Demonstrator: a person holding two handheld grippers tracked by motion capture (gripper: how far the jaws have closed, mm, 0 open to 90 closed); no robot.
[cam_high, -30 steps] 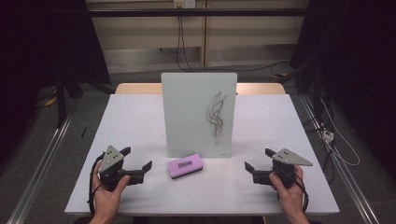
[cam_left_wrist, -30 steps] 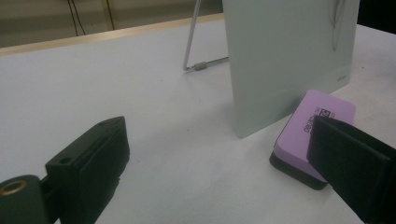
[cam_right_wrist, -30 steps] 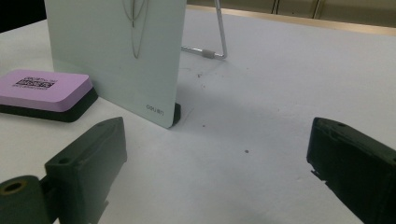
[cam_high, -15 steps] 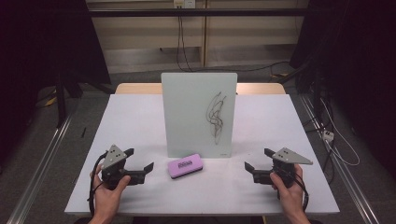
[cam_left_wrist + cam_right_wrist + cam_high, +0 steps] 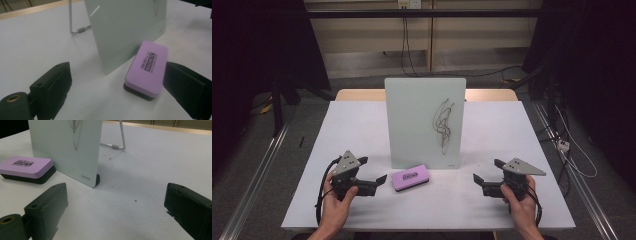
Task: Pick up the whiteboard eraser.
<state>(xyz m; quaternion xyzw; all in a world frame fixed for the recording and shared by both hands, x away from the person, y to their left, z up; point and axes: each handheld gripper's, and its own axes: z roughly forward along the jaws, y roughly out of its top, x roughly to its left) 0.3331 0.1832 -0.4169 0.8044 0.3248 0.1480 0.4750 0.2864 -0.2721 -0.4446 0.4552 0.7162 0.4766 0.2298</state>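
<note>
White covers the counter, the largest thing here, with a wooden strip along its far edge. At its middle stands the board, a pale glass panel tilted slightly back on a wire stand, with a dark scribble on its right half. The left gripper rests on the counter near the left corner, held in a hand; its jaws stand wide open, gripping nothing, pointing right at the eraser. The right gripper sits near the right corner in the other hand, its jaws likewise wide open and empty, pointing left. The eraser, pink on a black base, lies flat just in front of the board's near edge, left of centre, just right of the left gripper and well apart from the right one.
</note>
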